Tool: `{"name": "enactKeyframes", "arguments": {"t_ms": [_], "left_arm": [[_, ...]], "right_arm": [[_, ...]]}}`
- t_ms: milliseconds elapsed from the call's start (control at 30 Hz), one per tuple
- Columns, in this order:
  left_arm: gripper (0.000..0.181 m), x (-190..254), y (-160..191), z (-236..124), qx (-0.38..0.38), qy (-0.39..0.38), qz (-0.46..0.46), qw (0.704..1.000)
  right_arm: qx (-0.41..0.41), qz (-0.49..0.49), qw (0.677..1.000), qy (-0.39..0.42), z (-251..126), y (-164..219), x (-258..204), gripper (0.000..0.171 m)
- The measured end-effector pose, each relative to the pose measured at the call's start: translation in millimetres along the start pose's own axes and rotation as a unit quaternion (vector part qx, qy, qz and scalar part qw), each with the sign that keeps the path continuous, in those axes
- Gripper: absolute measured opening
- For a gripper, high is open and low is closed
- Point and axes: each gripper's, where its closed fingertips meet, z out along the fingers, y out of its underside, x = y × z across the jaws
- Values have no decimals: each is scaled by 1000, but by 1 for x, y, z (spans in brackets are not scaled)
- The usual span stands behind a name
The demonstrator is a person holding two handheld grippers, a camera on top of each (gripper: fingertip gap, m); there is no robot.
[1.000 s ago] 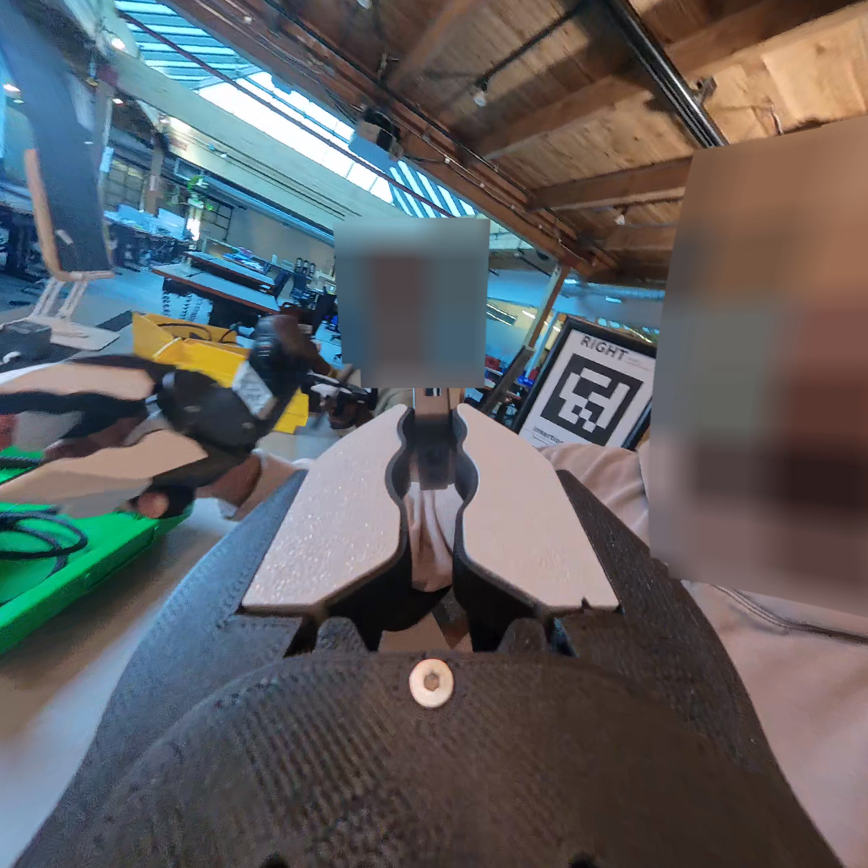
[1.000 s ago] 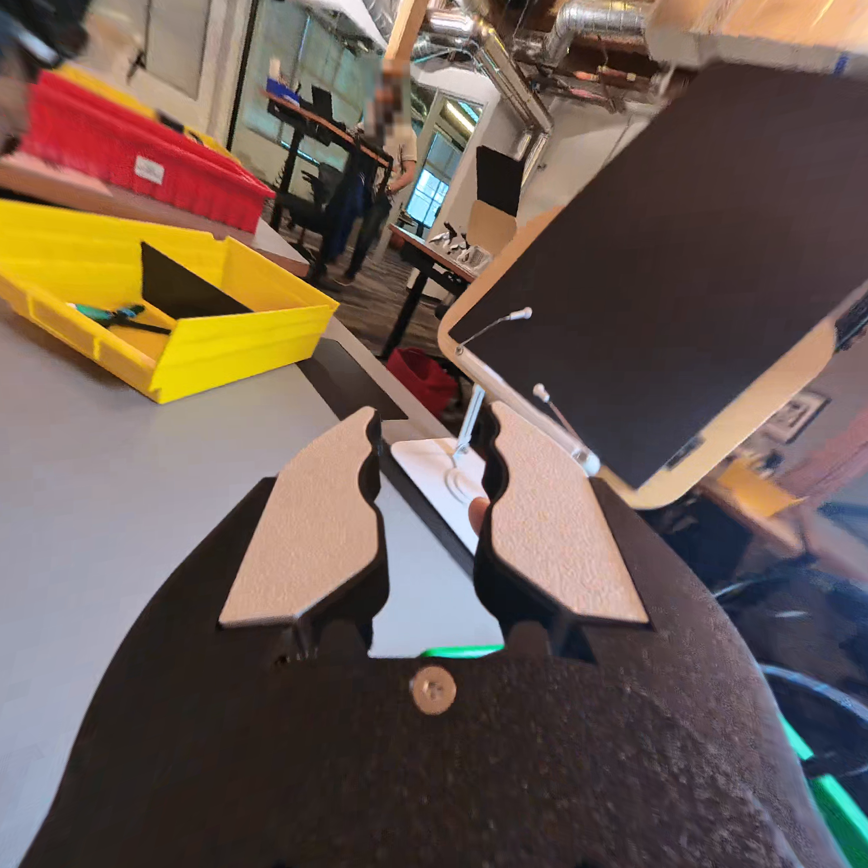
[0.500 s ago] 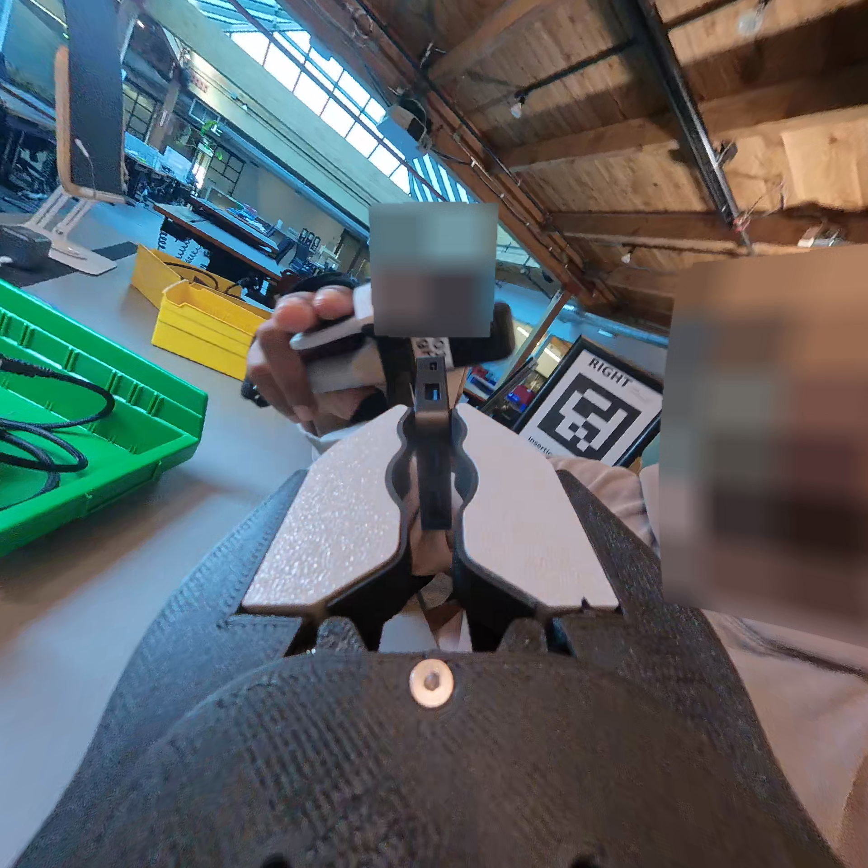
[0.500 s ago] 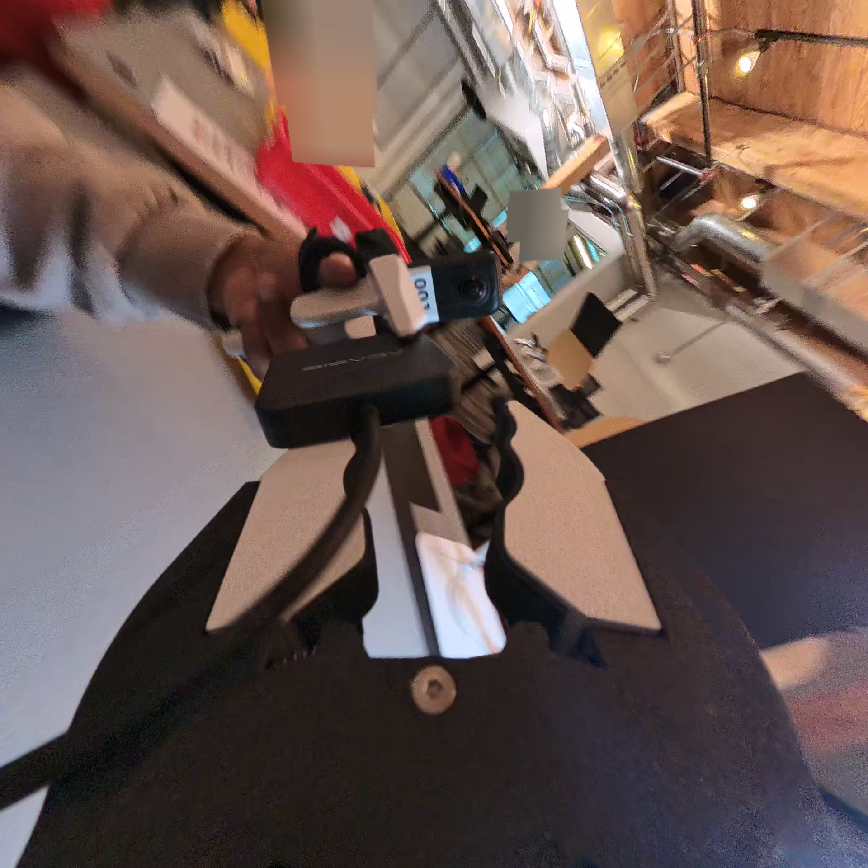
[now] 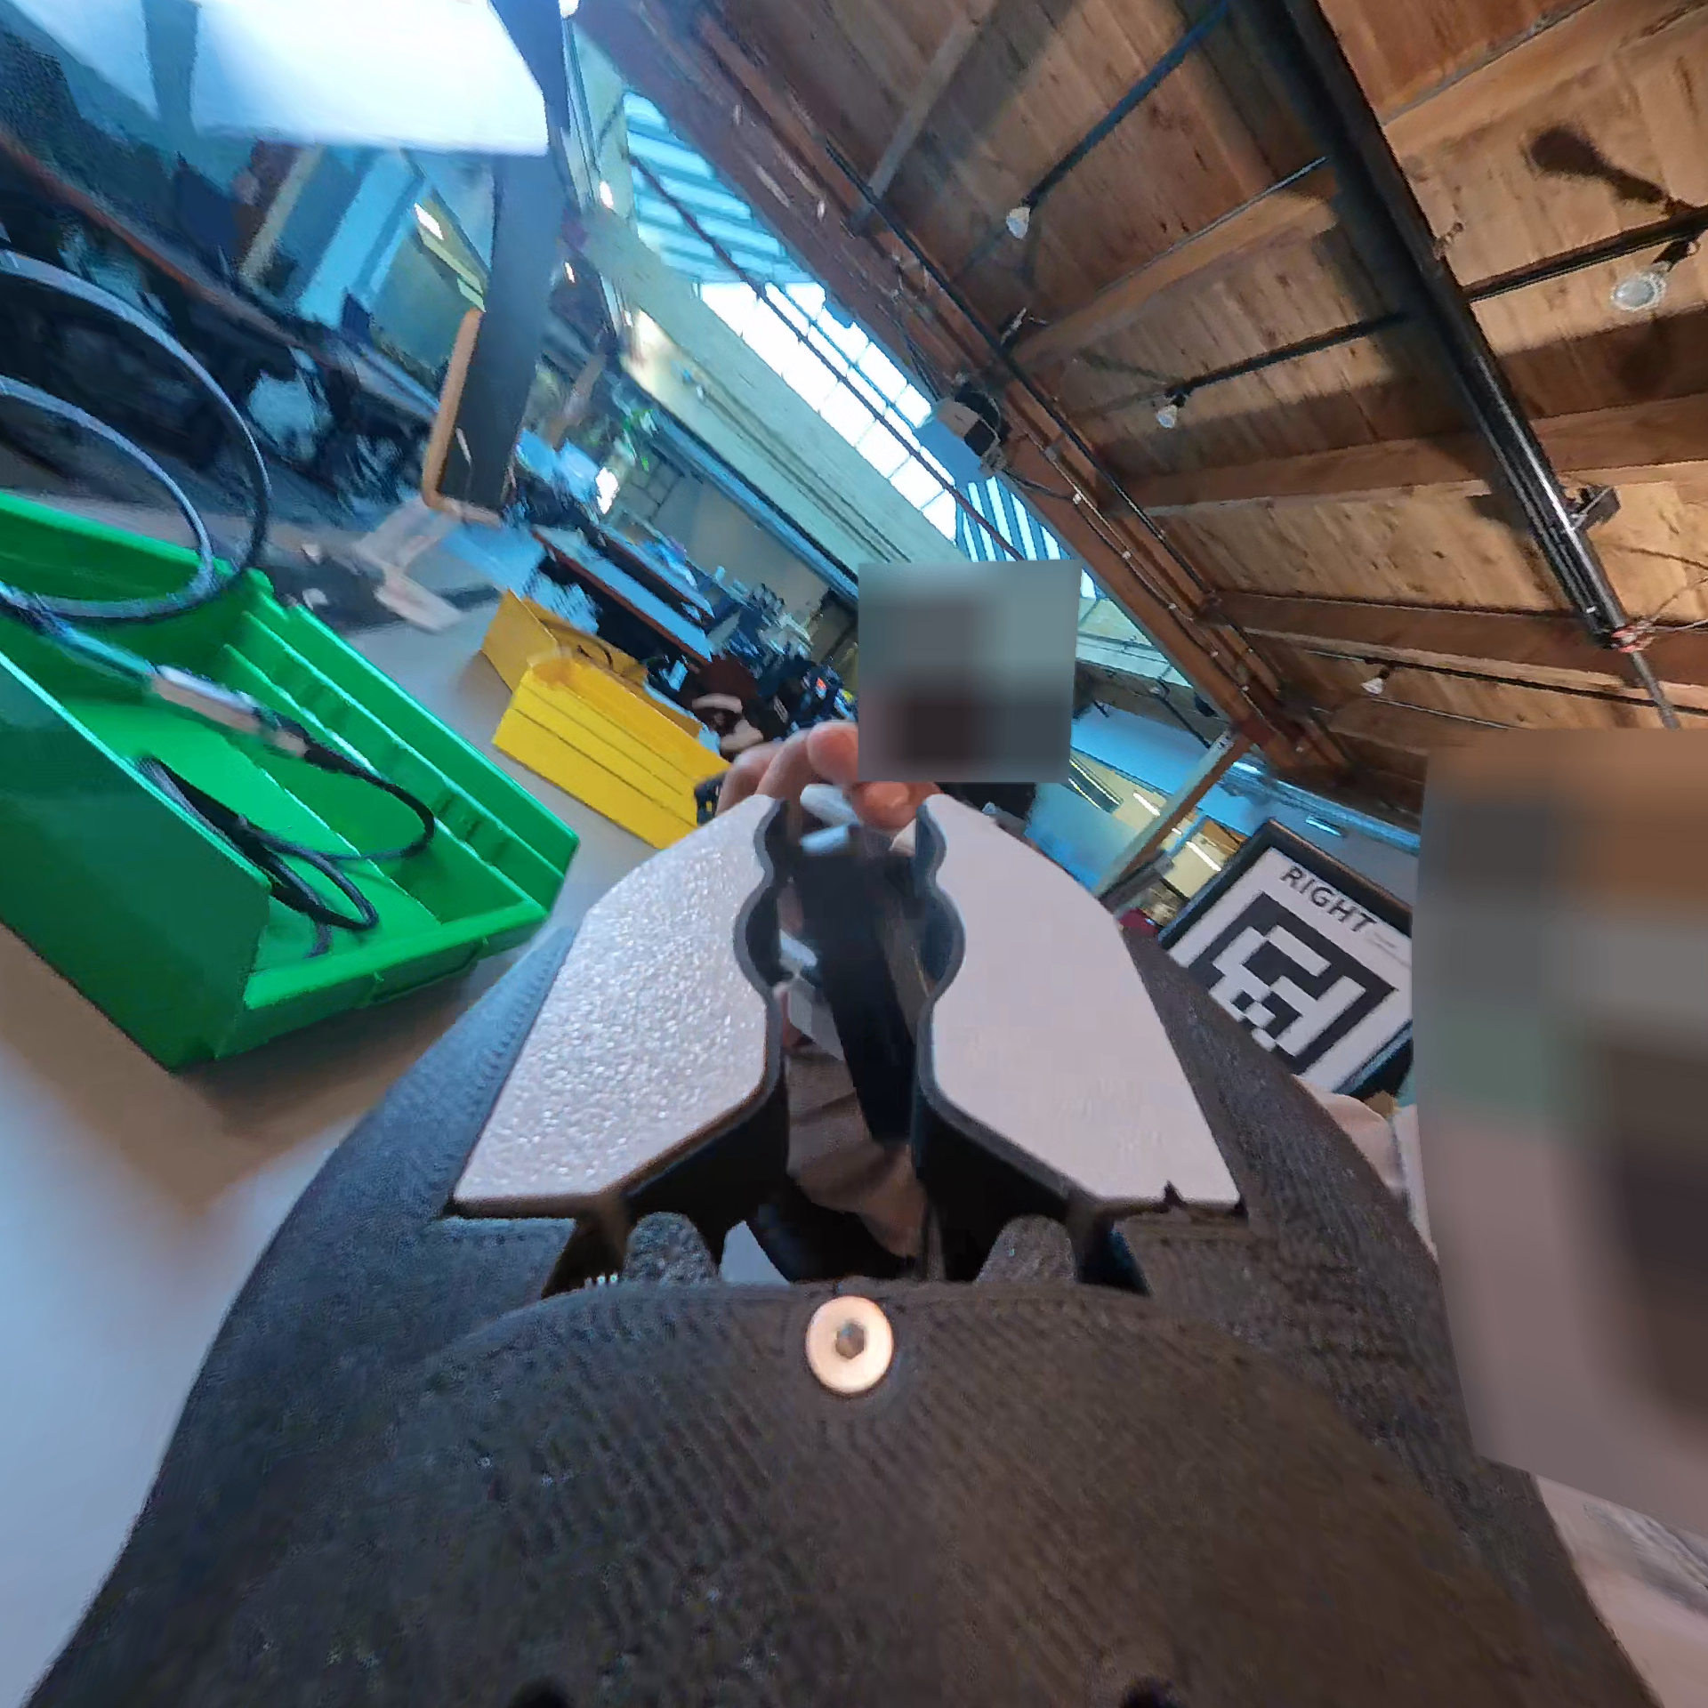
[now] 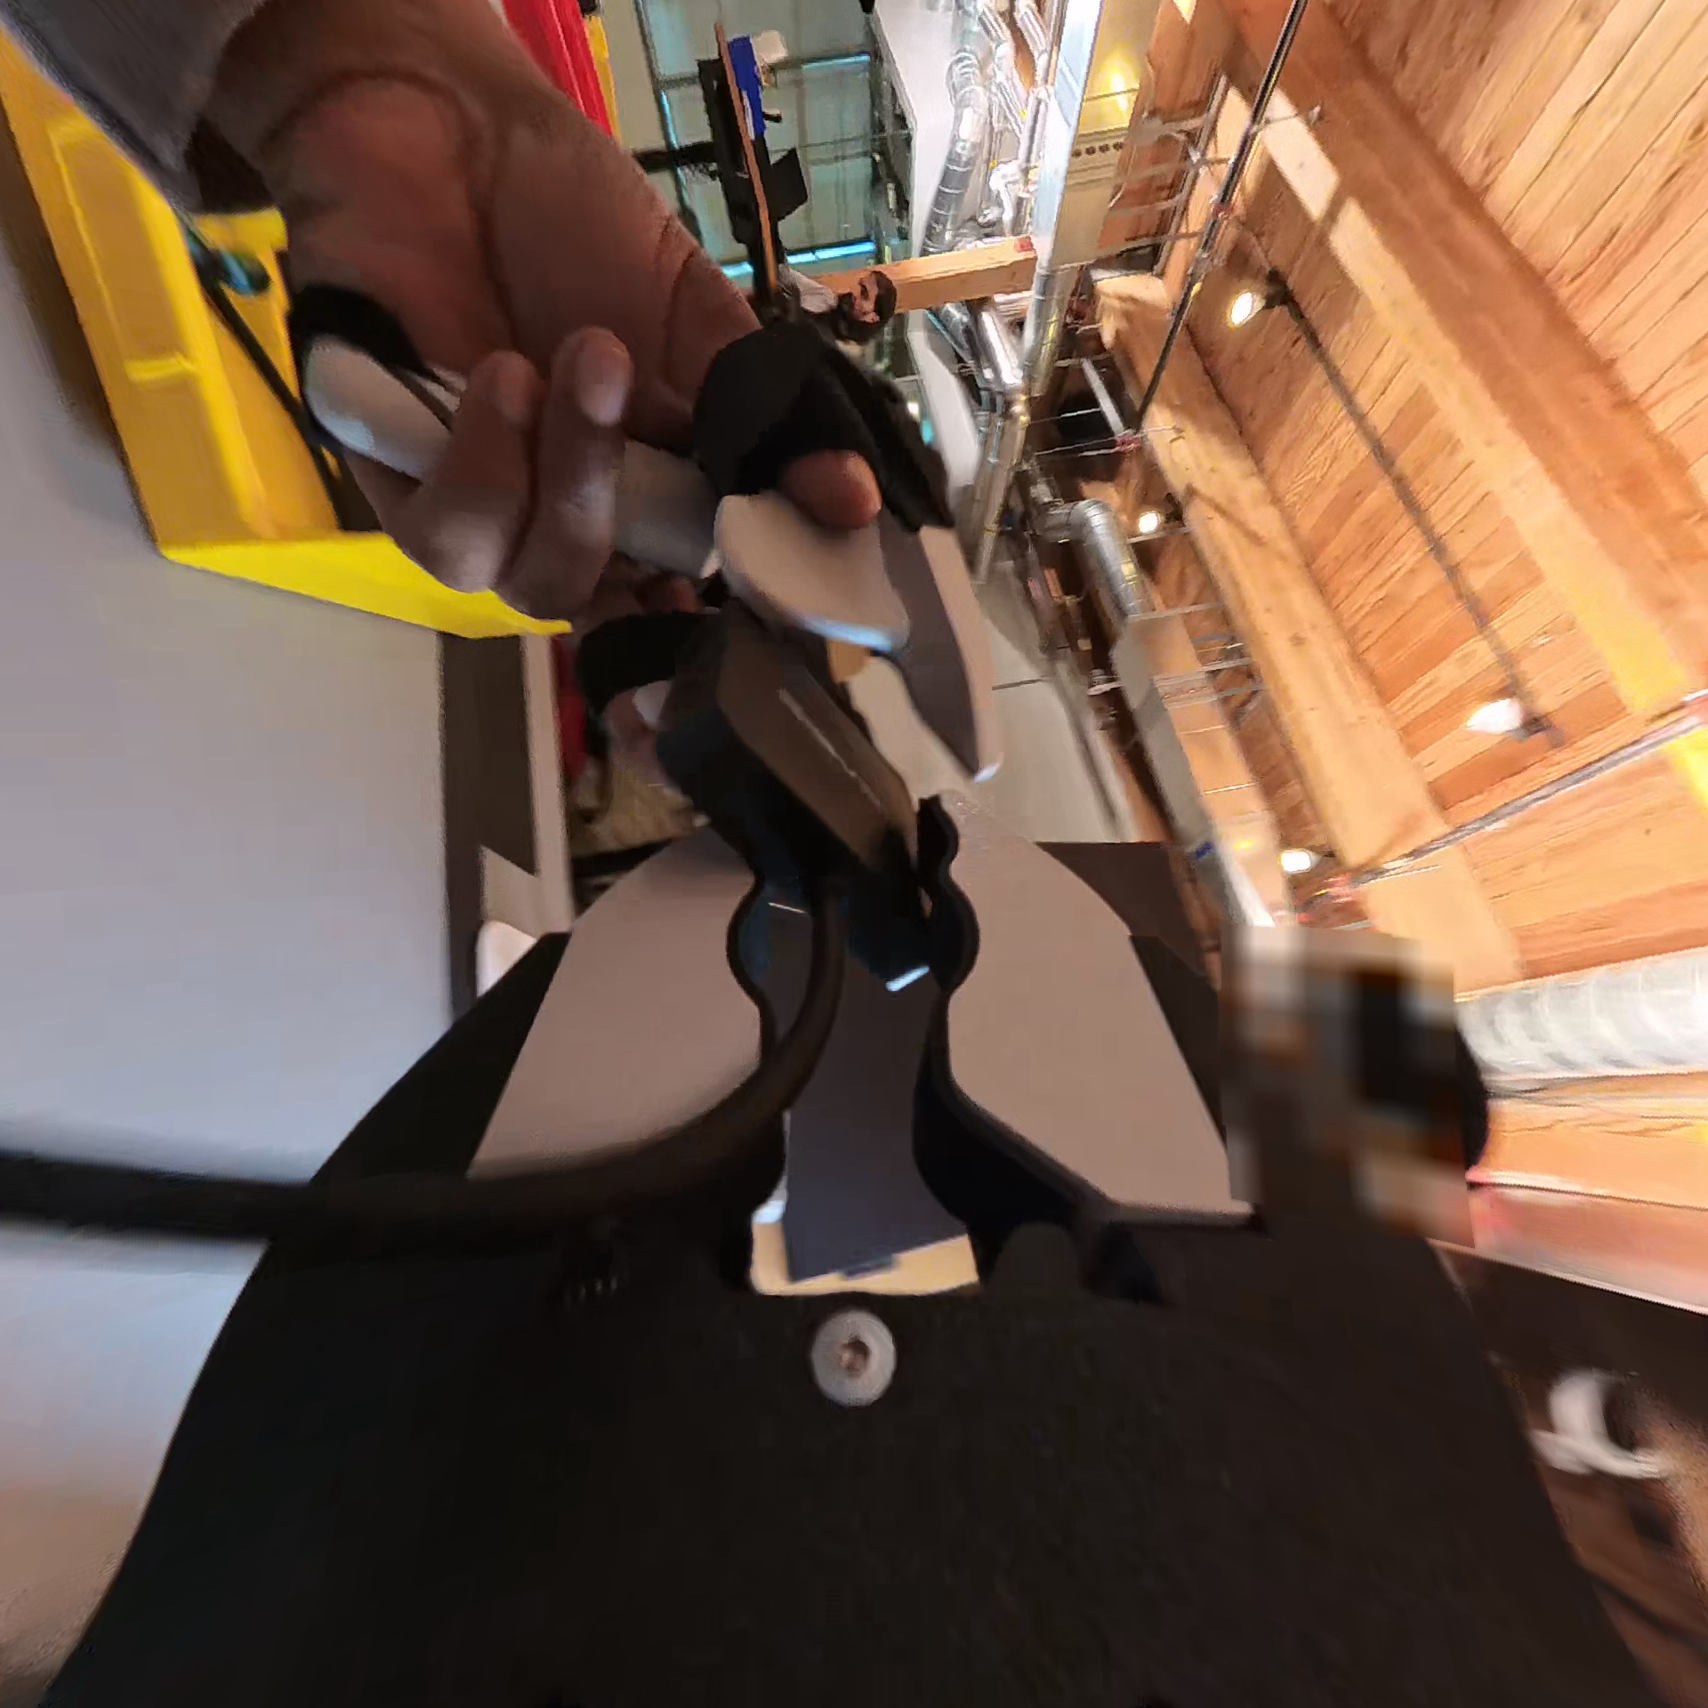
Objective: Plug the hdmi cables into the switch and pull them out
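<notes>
My left gripper (image 5: 846,823) is shut on the black HDMI switch (image 5: 855,980), which stands edge-on between its pads, lifted above the table. In the right wrist view the switch (image 6: 795,730) sits between the left gripper's grey fingers (image 6: 813,582), held by a hand (image 6: 481,277). A black HDMI cable (image 6: 647,1155) curves in from the left and its plug (image 6: 878,943) meets the switch. My right gripper (image 6: 850,887) has its jaws closed around that plug. The port itself is hidden.
A green bin (image 5: 120,924) holding more black cables (image 5: 305,878) lies on the pale table to the left. Yellow bins (image 5: 601,739) stand beyond it, and one shows in the right wrist view (image 6: 166,370). A framed black-and-white marker sign (image 5: 1294,980) stands at right. The tips of both grippers are at nearly the same place.
The right gripper swung from facing the table edge to the switch, moved in, and narrowed its jaws around the plug. The left gripper tilted while still holding the switch.
</notes>
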Motion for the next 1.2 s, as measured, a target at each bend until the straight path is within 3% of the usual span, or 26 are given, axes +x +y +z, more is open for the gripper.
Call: {"name": "enactKeyframes", "arguments": {"t_ms": [33, 133, 267, 400, 467, 567, 600, 767, 867, 1100, 1200], "left_arm": [[28, 5, -11, -4, 31, 2, 30, 999], [32, 23, -44, -22, 108, -27, 155, 982], [45, 39, -27, -18, 10, -74, 316, 946], [48, 33, 12, 0, -115, -124, 464, 869], [44, 28, 24, 7, -145, -138, 509, 837], [18, 22, 41, 9, -190, -138, 548, 802], [17, 25, 41, 10, -186, -127, 552, 803], [15, 57, 32, 17, -91, -28, 465, 880], [15, 66, 28, 20, -41, 14, 428, 903], [15, 71, 27, 22, 0, 40, 423, 905], [15, 59, 35, 19, -71, 7, 445, 893]], "right_arm": [[4, 35, 999, -8, -2, 2, 2, 19], [35, 188, 981, -21, -9, 10, 17, 14], [96, 364, 923, -82, -20, 10, 27, 14], [108, 433, 877, -180, -26, 0, 12, 14], [81, 427, 874, -215, -25, -2, 0, 15], [70, 420, 871, -246, -27, -9, -8, 15], [78, 425, 868, -245, -28, -11, -5, 15], [188, 475, 836, -203, -37, -33, 26, 17], [221, 483, 827, -185, -41, -38, 35, 17], [214, 467, 837, -190, -42, -38, 32, 18], [182, 442, 852, -212, -45, -32, 25, 16]]}}
